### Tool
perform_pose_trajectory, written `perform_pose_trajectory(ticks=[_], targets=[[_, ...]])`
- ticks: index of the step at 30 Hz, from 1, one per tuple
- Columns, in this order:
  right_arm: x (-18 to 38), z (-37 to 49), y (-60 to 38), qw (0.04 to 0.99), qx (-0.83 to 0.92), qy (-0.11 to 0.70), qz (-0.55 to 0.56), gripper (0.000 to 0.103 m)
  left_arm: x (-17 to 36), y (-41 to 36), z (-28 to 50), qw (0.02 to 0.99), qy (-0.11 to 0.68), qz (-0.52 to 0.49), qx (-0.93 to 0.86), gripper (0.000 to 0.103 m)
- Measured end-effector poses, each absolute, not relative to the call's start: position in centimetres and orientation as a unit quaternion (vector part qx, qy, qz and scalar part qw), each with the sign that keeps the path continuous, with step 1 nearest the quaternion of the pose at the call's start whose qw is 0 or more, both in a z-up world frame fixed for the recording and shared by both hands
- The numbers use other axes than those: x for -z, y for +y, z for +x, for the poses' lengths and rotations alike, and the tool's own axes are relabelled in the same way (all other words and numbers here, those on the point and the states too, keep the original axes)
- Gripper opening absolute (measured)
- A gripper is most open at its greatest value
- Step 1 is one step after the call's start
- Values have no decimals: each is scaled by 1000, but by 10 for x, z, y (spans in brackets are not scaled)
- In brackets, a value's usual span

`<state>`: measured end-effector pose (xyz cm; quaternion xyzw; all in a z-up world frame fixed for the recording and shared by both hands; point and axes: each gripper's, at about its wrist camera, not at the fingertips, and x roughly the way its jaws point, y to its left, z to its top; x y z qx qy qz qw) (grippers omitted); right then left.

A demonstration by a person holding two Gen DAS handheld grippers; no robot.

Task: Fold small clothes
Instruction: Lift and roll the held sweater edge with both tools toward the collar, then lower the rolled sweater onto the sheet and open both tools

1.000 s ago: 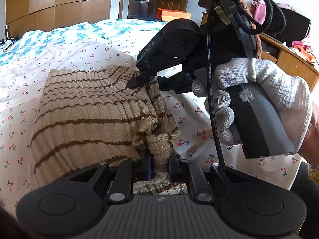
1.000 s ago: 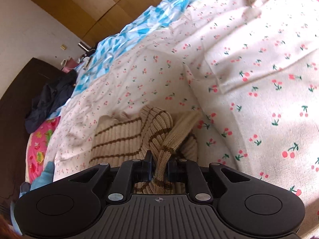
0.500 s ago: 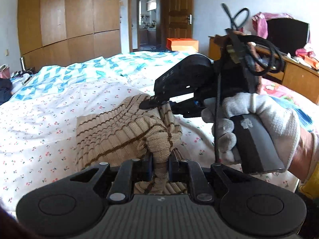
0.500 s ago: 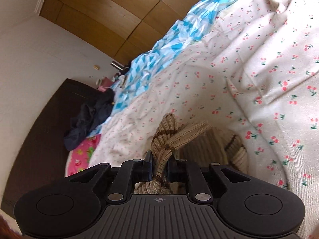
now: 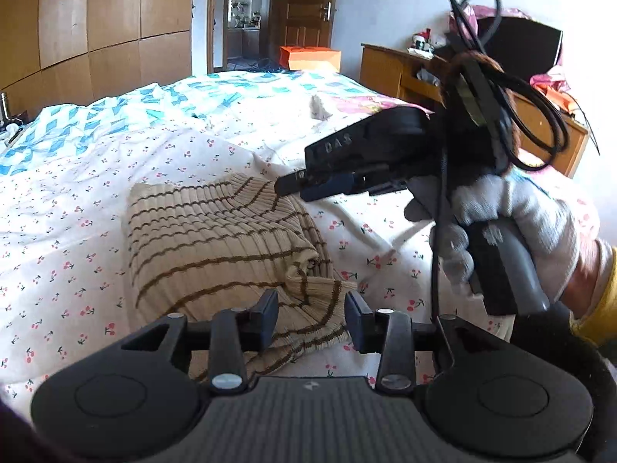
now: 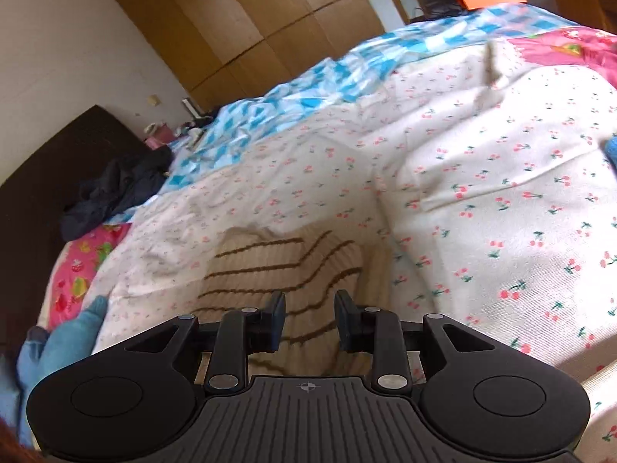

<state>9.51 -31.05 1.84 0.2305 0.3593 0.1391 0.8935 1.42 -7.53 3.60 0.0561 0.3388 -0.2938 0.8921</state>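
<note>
A small beige ribbed sweater with brown stripes [image 5: 216,243] lies folded over on the cherry-print bedsheet [image 5: 58,208]. My left gripper [image 5: 311,320] is open, its jaws wide apart on either side of the sweater's near cuff edge. My right gripper [image 6: 308,322] is open just above the sweater [image 6: 277,270]. In the left wrist view the right gripper [image 5: 297,187] hovers at the sweater's far right corner, held by a white-gloved hand [image 5: 513,216].
A blue-and-white patterned quilt [image 5: 127,108] covers the far part of the bed. Wooden wardrobes [image 5: 77,27] stand behind. A wooden dresser [image 5: 408,73] stands at right. Dark clothes [image 6: 115,189] and a pink pillow [image 6: 81,266] lie at the headboard side.
Both grippers were shut on the sweater and lifted it; now both have opened and let go, and the sweater lies folded on the bed.
</note>
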Motion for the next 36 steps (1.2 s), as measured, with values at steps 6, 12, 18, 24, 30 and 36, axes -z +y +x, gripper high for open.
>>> perform_pose_trajectory(ticks=[6,12,18,24,30,36], targets=[[20,92,-290,878,-119,428,178,25,2,-76,50,886,393,80,232,46],[9,73,-307,874,-110,427,202,33,0,-45,37,884,401,48,237,46],[4,53,-294,850,-173,445,222,51,-1,-21,43,899,383,65,200,47],[15,47,-302,854,-124,471,184,7,25,-27,56,895,400,78,181,48],[23,39,-311,849,-104,487,177,6,34,5,62,885,442,44,142,48],[5,32,-318,854,-93,487,158,16,22,12,51,882,444,55,149,47]])
